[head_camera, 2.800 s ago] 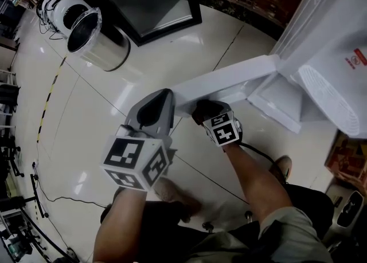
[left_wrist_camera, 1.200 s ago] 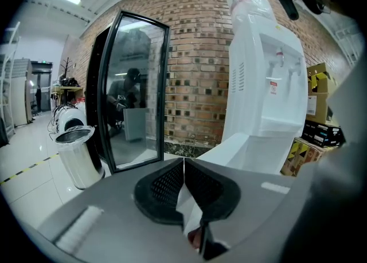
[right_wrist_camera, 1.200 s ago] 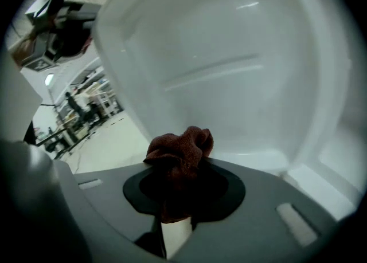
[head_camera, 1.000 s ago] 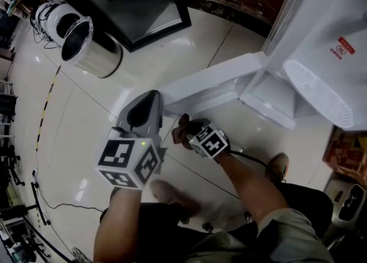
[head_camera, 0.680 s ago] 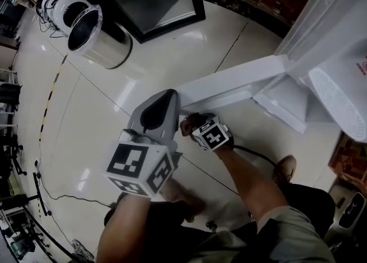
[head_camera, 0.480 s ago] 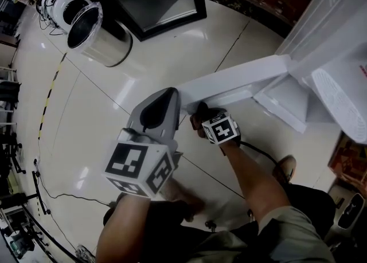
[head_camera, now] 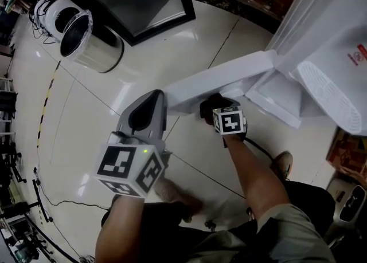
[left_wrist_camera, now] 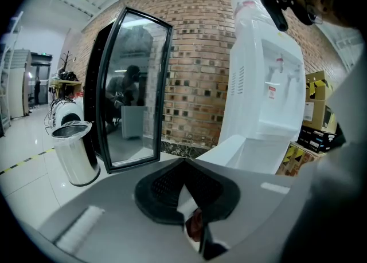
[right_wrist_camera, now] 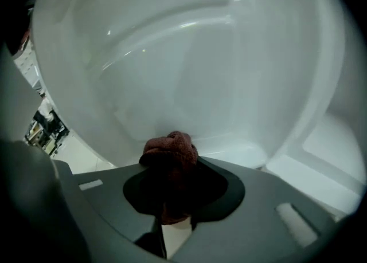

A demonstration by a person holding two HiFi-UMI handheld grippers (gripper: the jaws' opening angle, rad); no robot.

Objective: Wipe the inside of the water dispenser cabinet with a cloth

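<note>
Glossy floor [head_camera: 86, 101] spreads below the dispenser [head_camera: 338, 38], whose cabinet door [head_camera: 223, 78] hangs open. Over the last second the right gripper [head_camera: 213, 108] has swung from out over the floor in under the door, its jaws clamped part-way on the cloth [right_wrist_camera: 169, 152] (a dark red wad) close to the white inner wall. I judge another wiping stroke is starting. The left gripper [head_camera: 150, 102] stays fully closed and empty beside the door's edge.
</note>
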